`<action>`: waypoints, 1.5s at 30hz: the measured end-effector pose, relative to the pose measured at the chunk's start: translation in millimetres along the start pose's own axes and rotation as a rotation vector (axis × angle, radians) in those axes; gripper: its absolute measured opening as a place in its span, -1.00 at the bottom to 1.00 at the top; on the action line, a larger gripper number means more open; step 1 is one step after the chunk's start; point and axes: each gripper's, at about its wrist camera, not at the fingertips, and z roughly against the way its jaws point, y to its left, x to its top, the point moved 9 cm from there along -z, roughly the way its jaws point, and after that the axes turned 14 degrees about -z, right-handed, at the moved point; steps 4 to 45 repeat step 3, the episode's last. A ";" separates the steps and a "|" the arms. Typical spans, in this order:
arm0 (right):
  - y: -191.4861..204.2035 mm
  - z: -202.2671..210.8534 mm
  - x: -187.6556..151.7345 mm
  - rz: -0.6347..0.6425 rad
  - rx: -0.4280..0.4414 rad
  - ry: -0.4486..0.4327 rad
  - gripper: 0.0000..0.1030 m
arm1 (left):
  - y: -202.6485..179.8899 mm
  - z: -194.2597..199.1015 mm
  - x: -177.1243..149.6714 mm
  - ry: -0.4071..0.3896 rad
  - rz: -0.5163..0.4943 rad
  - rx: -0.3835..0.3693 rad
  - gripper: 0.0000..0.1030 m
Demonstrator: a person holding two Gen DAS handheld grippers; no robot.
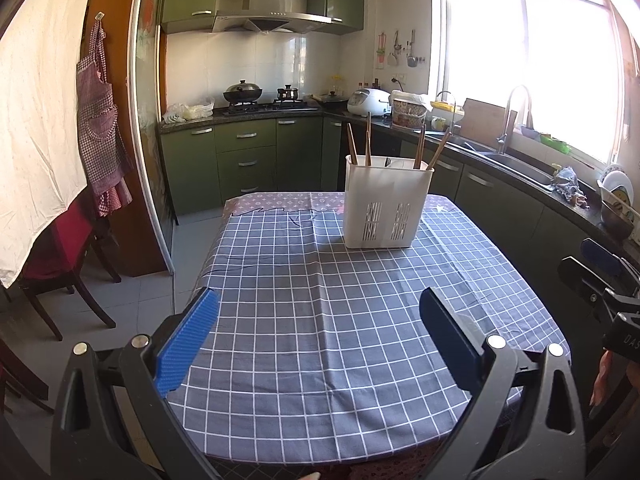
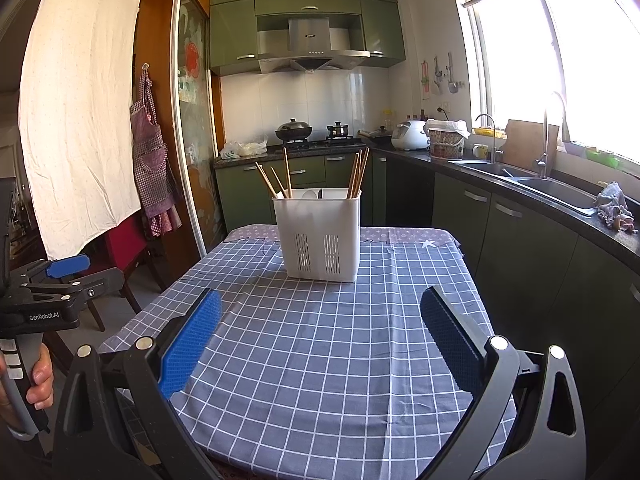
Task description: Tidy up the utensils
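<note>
We've got both grippers, left (image 1: 319,334) and right (image 2: 320,336), spread wide and empty over the tablecloth (image 1: 320,300). The caddy (image 2: 318,236) sits far-centre, chopsticks (image 2: 357,174) already inside. Looks like either the start or the end; next we'd reach forward.

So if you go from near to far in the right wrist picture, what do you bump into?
right gripper, open over the checked tablecloth → white utensil holder with chopsticks standing in it → green cabinets → wok on the stove → range hood.
</note>
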 end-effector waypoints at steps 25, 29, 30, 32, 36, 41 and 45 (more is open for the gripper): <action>-1.7 -2.8 -1.6 -0.005 -0.004 0.006 0.91 | -2.1 -5.1 -1.5 0.013 -0.005 -0.020 0.87; -1.7 -2.8 -1.6 -0.005 -0.004 0.006 0.91 | -2.1 -5.1 -1.5 0.013 -0.005 -0.020 0.87; -1.7 -2.8 -1.6 -0.005 -0.004 0.006 0.91 | -2.1 -5.1 -1.5 0.013 -0.005 -0.020 0.87; -1.7 -2.8 -1.6 -0.005 -0.004 0.006 0.91 | -2.1 -5.1 -1.5 0.013 -0.005 -0.020 0.87; -1.7 -2.8 -1.6 -0.005 -0.004 0.006 0.91 | -2.1 -5.1 -1.5 0.013 -0.005 -0.020 0.87; -1.7 -2.8 -1.6 -0.005 -0.004 0.006 0.91 | -2.1 -5.1 -1.5 0.013 -0.005 -0.020 0.87; -1.7 -2.8 -1.6 -0.005 -0.004 0.006 0.91 | -2.1 -5.1 -1.5 0.013 -0.005 -0.020 0.87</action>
